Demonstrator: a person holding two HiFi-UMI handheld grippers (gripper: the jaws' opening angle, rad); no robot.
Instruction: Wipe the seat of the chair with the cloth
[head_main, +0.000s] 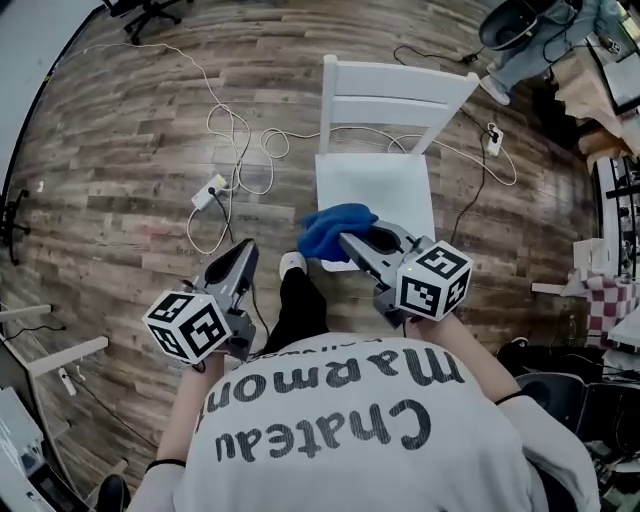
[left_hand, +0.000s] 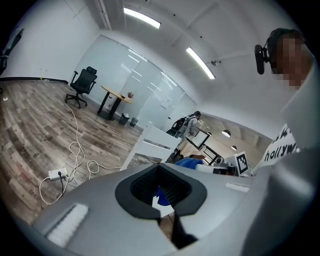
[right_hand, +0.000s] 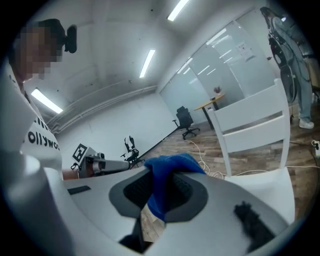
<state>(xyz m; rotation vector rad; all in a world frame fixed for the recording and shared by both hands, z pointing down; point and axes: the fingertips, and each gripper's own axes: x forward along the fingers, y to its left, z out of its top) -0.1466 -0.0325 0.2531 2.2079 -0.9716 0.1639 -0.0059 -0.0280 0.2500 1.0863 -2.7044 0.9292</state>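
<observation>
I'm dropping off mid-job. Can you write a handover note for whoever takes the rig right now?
Right hand-held gripper: shut on the blue cloth, at the near left corner of the white chair seat.
Left hand-held gripper: jaws together, holding nothing, off to the left of the chair seat, over the floor.
Done: the cloth is in hand and at the chair seat.
Left: the pictures don't show how much is wiped. Most of the chair seat lies beyond the cloth, so probably sweep toward the backrest.
</observation>
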